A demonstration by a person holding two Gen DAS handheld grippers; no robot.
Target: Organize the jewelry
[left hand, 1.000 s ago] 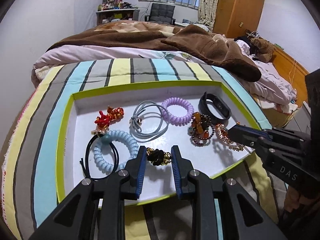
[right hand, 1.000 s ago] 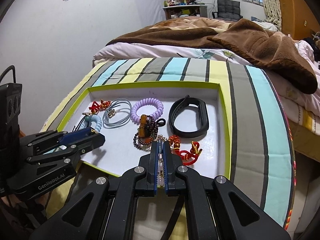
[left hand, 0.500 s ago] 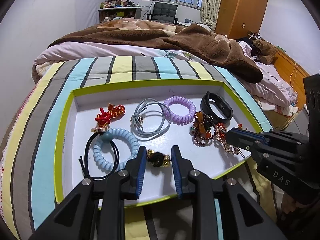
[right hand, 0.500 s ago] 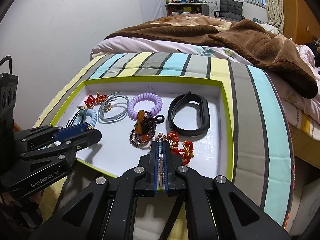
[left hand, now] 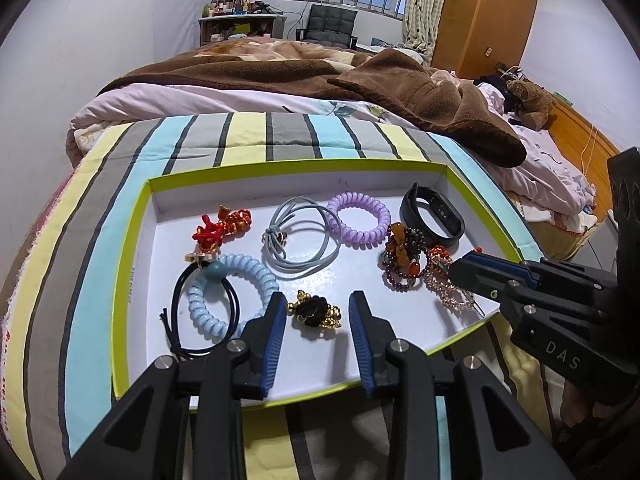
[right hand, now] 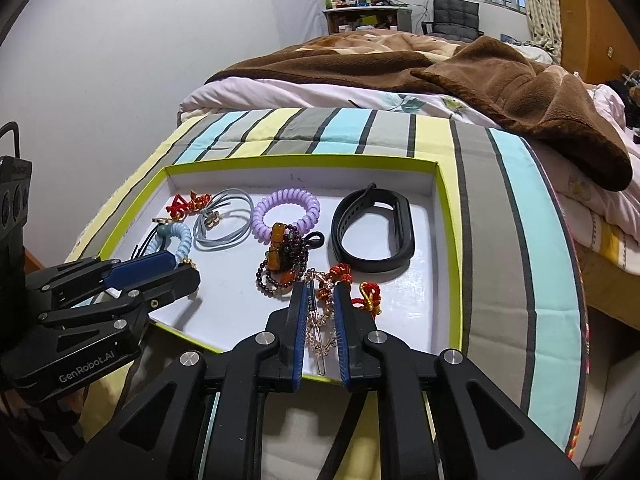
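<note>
right gripper (right hand: 317, 320): jaws opening, rose-gold chain (right hand: 320, 334) between them, pads look clear of it; chain lies over the tray's (right hand: 444, 240) near rim.
left gripper (left hand: 318, 318): jaws opening, spread either side of black-and-gold bead piece (left hand: 314, 312), no contact.
tray floor, mid: dark bead bracelet (right hand: 284, 264), red knot charm (right hand: 370, 296), blue coil tie (left hand: 228, 296).
tray floor, far: grey cord loop (left hand: 298, 240), purple coil tie (left hand: 358, 220), black wristband (right hand: 372, 232), 1 red-orange knot (left hand: 222, 228).
risk 1: chain end hangs over rim, could slide off the tray.
risk 2: chain links touch bead bracelet and red charm; a lift likely drags both.
risk 3: left pad sits near blue coil, may snag it.
</note>
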